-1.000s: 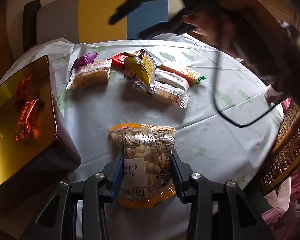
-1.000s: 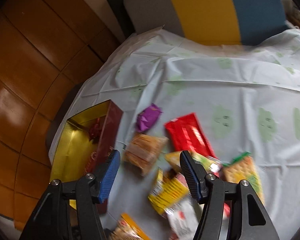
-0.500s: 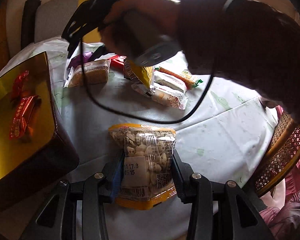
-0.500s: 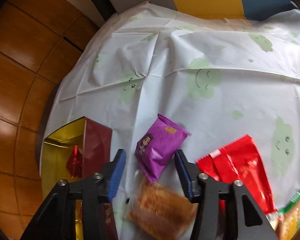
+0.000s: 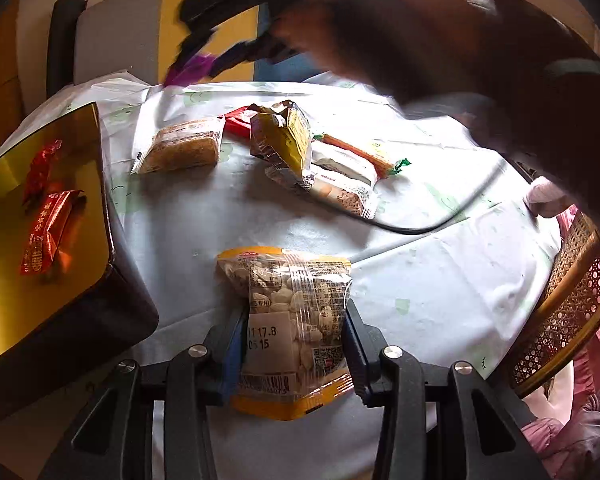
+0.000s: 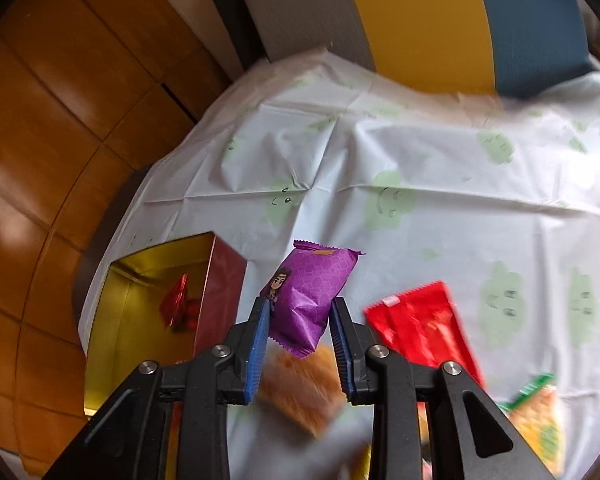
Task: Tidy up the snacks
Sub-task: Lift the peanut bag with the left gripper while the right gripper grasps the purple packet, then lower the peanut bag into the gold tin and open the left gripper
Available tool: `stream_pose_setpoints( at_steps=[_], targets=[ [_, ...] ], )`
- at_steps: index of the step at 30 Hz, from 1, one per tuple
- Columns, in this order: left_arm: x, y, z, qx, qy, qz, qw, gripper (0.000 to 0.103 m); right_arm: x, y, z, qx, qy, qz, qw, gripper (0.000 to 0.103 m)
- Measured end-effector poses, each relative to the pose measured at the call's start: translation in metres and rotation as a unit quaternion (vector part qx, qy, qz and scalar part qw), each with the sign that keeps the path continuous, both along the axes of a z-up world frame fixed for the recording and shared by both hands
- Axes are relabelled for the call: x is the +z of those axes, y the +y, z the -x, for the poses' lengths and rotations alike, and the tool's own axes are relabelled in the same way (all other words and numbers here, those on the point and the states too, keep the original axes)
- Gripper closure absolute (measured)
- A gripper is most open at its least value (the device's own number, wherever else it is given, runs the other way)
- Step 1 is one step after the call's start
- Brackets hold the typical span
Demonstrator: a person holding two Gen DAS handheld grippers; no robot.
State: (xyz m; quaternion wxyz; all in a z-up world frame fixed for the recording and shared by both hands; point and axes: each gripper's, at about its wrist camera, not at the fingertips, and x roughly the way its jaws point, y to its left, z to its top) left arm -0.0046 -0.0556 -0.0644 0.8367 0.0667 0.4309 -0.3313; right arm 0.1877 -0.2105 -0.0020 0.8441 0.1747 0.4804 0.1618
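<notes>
Slippage is the risk: the right gripper, jaws just closed on the purple packet, pinches only its lower end (slick film) above the table. The left gripper clamps the nut bag; the box wall could snag either.

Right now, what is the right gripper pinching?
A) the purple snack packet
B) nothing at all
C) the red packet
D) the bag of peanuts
A: in the right wrist view the right gripper has its blue pads closed on the purple snack packet, lifted off the tablecloth; the red packet lies apart on the cloth.
</notes>
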Motion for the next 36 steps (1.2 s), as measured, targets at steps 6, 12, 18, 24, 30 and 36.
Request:
stream_pose_setpoints(
  at_steps=[6, 12, 18, 24, 30, 36],
  targets=[
    [-0.001, -0.003, -0.002, 0.007, 0.002, -0.003, 1.0, 0.059, 0.01, -0.035, 0.054, 0.004, -0.009, 0.027, 1.0, 0.072],
    [0.001, -0.008, -0.003, 0.011, 0.0, -0.016, 0.9998, 0.06, 0.006, -0.065, 0.097, -0.012, -0.003, 0.042, 0.999, 0.072],
    [0.016, -0.007, 0.001, 0.012, -0.009, -0.005, 0.9999, 0.061, -0.003, -0.078, 0.123, -0.018, -0.001, 0.042, 0.999, 0.072],
    [0.051, 0.014, 0.003, 0.035, -0.02, 0.036, 0.9985, 0.061, -0.02, -0.079, 0.134, -0.018, 0.008, 0.054, 0.998, 0.072],
    [0.09, 0.066, -0.021, 0.113, -0.023, 0.081, 0.99, 0.061, -0.03, -0.084, 0.137, -0.02, 0.013, 0.058, 0.998, 0.072],
    [0.089, 0.121, -0.077, 0.232, 0.021, 0.078, 0.9694, 0.061, -0.028, -0.079, 0.138, -0.012, 0.004, 0.07, 0.997, 0.072]
  ],
)
